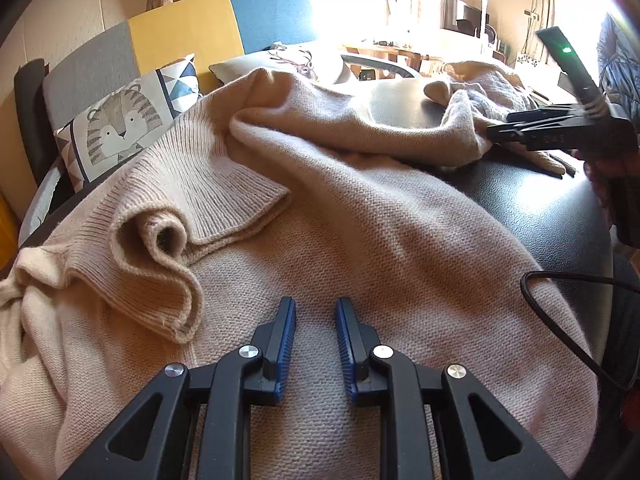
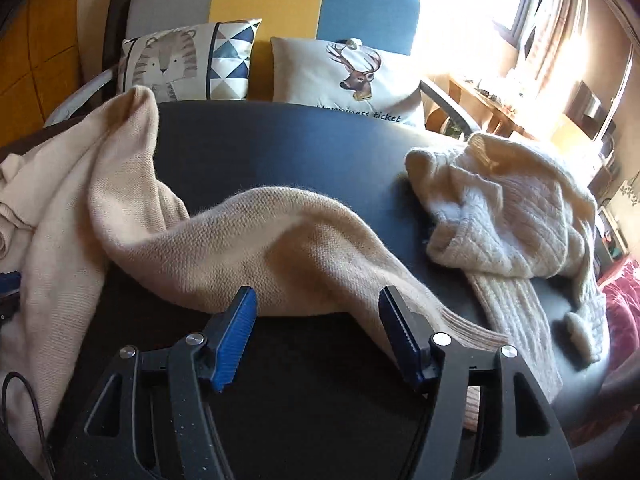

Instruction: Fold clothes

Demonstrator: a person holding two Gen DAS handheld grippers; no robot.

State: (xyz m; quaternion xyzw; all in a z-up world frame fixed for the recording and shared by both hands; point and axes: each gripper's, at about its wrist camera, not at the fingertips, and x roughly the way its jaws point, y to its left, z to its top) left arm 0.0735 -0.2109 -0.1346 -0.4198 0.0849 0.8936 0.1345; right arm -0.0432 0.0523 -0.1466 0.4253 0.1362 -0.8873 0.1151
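The beige sweater (image 1: 360, 220) lies spread over the dark table (image 1: 540, 208), filling most of the left wrist view. Its ribbed collar (image 1: 224, 196) sits at about 10 o'clock from the left gripper (image 1: 315, 312), with a curled fold of knit just below it at 9 o'clock. The left gripper hangs over the sweater's flat body; its blue pads stand a narrow gap apart, with the knit showing between them, though whether the tips press into the fabric cannot be told.

One sleeve (image 2: 280, 248) runs from the sweater's body toward 3 o'clock across the table. In the right wrist view this sleeve arches up and comes down between the fingers of the right gripper (image 2: 318, 300), whose jaws stand wide apart. The sleeve lies just beyond the left pad and drapes against the right pad at 3 o'clock, its ribbed cuff (image 2: 472, 332) trailing past that finger. Neither pad clamps it.

A second, cream cable-knit sweater (image 2: 512, 216) lies crumpled at 2 o'clock from the right gripper, apart from the beige sleeve, with bare tabletop between them.

Behind the table, at 12 o'clock, stands a grey, yellow and blue sofa (image 2: 272, 0) with a tiger cushion (image 2: 180, 64) and a deer cushion (image 2: 348, 72). A black cable (image 1: 560, 312) loops at the left view's 3 o'clock edge.
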